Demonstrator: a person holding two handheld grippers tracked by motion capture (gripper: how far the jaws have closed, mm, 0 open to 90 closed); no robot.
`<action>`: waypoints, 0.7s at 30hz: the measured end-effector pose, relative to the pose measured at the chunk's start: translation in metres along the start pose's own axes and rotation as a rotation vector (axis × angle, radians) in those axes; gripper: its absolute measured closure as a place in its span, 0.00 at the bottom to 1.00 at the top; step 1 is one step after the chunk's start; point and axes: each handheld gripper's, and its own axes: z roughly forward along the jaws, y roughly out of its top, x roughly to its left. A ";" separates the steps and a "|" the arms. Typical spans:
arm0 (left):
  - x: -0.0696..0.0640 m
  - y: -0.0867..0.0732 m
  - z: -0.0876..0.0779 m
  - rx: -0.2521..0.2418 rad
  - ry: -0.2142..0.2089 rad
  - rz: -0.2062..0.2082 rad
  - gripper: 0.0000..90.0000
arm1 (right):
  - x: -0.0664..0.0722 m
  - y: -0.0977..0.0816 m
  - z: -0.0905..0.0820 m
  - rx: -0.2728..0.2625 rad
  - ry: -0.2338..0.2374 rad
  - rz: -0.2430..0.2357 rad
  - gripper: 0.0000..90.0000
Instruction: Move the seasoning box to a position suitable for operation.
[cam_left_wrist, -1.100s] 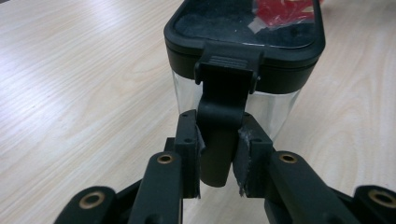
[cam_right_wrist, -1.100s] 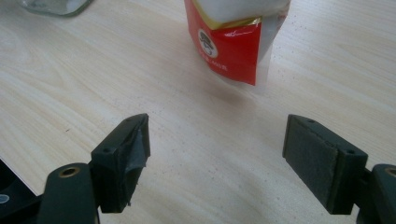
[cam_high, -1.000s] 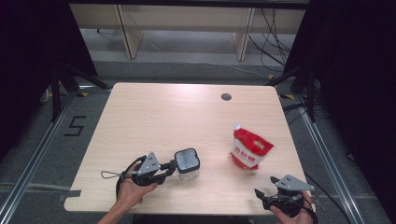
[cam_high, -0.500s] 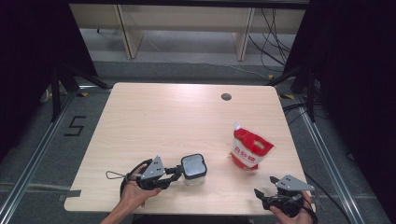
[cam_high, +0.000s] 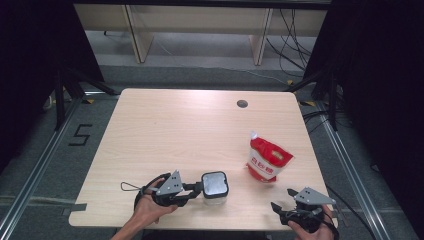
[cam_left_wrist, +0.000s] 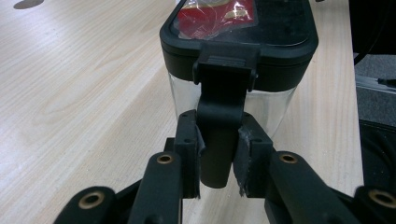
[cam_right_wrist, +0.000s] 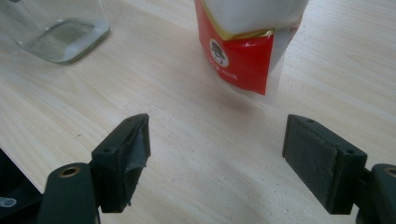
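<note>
- The clear container (cam_high: 215, 189) with a black lid (cam_left_wrist: 243, 28) stands upright on the tabletop (cam_high: 190, 130), near the front edge and a little left of its middle.
- A black latch tab (cam_left_wrist: 219, 140) hangs down from the lid's rim over the clear wall.
- The left gripper (cam_high: 196, 189) lies level just left of the container, its jaws closed on that latch tab; in the left gripper view the pads press the tab from both sides.
- The person's left hand (cam_high: 150, 207) holds that gripper at the front edge.
- A red and white pouch (cam_high: 267, 160) stands to the right of the container, apart from it, toward the right edge.
- The right gripper (cam_high: 280, 210) rests near the front right corner, in front of the pouch; its jaws stand wide apart with nothing between them, only bare wood.
- A small dark round hole (cam_high: 242, 104) sits near the far edge, right of the middle.
</note>
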 end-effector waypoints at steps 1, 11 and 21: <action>0.002 0.000 0.000 0.007 0.011 0.007 0.81 | 0.001 0.000 0.000 0.002 0.010 0.021 0.27; 0.008 0.000 -0.001 0.013 0.028 -0.003 0.80 | -0.001 0.000 0.001 -0.002 0.011 -0.001 0.27; 0.009 0.002 -0.007 0.030 0.066 -0.059 0.58 | -0.003 0.000 0.001 -0.013 0.007 -0.016 0.27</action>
